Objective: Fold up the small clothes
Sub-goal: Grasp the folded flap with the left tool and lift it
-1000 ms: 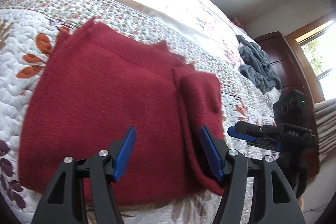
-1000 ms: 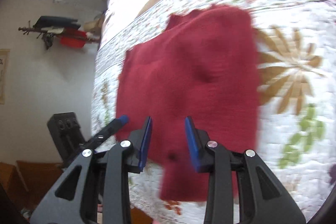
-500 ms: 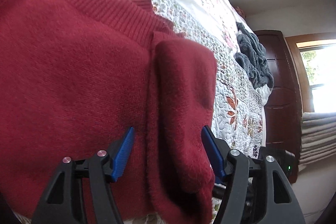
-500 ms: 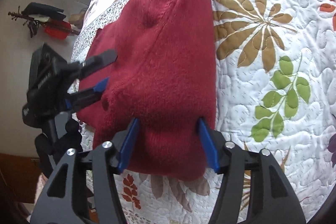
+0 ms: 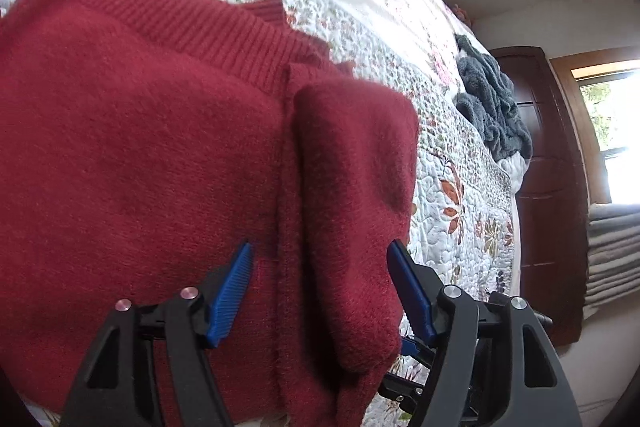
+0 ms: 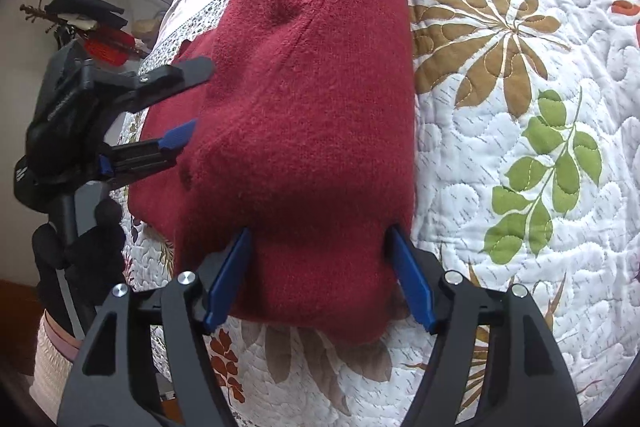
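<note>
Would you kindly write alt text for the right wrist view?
The open right gripper straddles the near end of a folded red sweater lying on a floral quilt. The left gripper, also open, reaches the sweater from the left.

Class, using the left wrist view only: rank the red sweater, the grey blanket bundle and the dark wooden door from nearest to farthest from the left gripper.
1. Red sweater: lies directly between the open fingers of the left gripper, on the quilt.
2. Grey blanket bundle: farther up the bed, toward the right edge.
3. Dark wooden door: beyond the bed, at the right.
</note>
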Action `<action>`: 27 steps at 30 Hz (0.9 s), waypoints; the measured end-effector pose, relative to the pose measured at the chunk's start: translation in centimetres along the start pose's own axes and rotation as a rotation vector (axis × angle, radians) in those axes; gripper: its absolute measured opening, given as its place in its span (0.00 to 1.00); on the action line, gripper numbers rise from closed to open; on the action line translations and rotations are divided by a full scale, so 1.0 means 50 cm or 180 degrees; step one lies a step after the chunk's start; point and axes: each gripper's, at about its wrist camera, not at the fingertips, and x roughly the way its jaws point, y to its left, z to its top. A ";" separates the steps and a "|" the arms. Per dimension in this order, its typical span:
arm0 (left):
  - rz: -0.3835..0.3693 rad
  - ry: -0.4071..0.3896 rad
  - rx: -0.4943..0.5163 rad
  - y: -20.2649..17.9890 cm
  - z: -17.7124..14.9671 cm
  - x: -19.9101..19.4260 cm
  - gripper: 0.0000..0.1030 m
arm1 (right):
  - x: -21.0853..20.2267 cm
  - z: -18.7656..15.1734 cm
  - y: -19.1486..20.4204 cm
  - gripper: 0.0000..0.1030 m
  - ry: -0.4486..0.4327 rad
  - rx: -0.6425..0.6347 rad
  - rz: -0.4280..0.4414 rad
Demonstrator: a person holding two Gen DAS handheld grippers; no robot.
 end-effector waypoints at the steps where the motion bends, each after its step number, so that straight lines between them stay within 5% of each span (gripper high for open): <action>1: -0.0064 -0.0008 -0.0051 0.002 0.004 0.004 0.67 | -0.003 -0.002 -0.001 0.68 -0.0008 -0.0002 -0.0002; 5: -0.0356 0.0074 -0.0185 -0.003 0.016 0.030 0.67 | 0.001 -0.007 0.003 0.68 -0.0021 -0.0007 0.0017; 10: -0.0374 0.0212 -0.0154 -0.030 0.010 0.072 0.67 | -0.015 -0.023 -0.021 0.68 -0.0042 0.0069 0.0131; 12: -0.0309 0.0185 -0.0091 -0.045 0.006 0.072 0.54 | -0.021 -0.028 -0.032 0.69 -0.0047 0.0105 0.0165; 14: -0.0224 0.0144 -0.0088 -0.053 0.002 0.069 0.31 | -0.025 -0.036 -0.043 0.68 -0.0040 0.0143 0.0171; 17: -0.0188 0.0002 -0.0036 -0.065 0.000 0.048 0.17 | -0.031 -0.044 -0.055 0.68 -0.0047 0.0176 0.0208; 27: -0.0260 -0.0464 0.0298 -0.095 0.028 -0.110 0.15 | -0.117 -0.067 -0.084 0.68 -0.0305 0.0248 0.0358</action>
